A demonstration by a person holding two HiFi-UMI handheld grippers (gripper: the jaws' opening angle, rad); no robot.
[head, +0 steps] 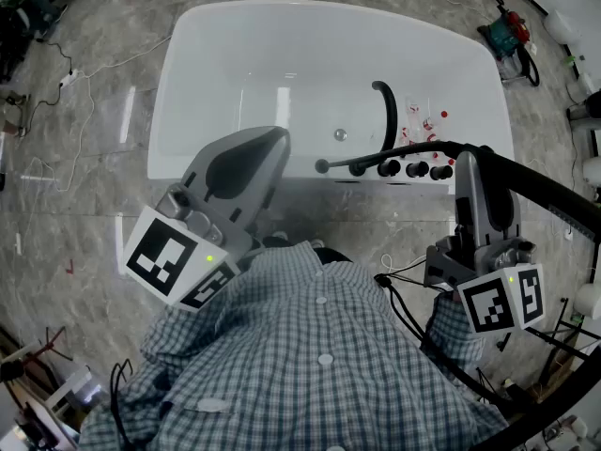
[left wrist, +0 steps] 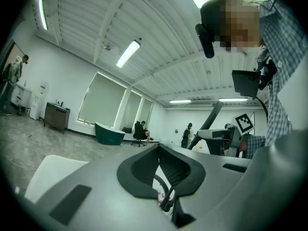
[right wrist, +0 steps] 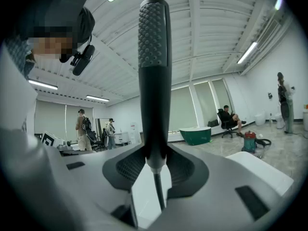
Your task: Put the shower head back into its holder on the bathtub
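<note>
Black and slim, the shower head (head: pixel 390 155) is not yet back in its holder. It lies sideways in the air over the near rim of the white bathtub (head: pixel 174 111), just above the row of black knobs (head: pixel 417 169) and beside the curved black spout (head: pixel 383 111). Its hose (head: pixel 545 191) arcs away to the right and down past the person's side. I judge the pick-up done, with the real work left: the head has to be lined up with the holder, which I take to be among those rim fittings though I cannot pick it out, then seated and let go. The right claw (head: pixel 467 158) has the head by its lower end. In the right gripper view the textured stick (right wrist: pixel 154 57) rises from between the pads, which stand fairly wide and press on it from both sides, and the thin hose drops away below the right claw (right wrist: pixel 155 163). That hand reaches forward at a level pitch, its jaws just over the tub's edge. The left claw (head: pixel 280 137) is also held level, out over the near left part of the tub and well apart from the fittings. In the left gripper view the jaws of the left claw (left wrist: pixel 161 153) meet at the tips with nothing between them, so that hand is free to steady the hose if needed.
</note>
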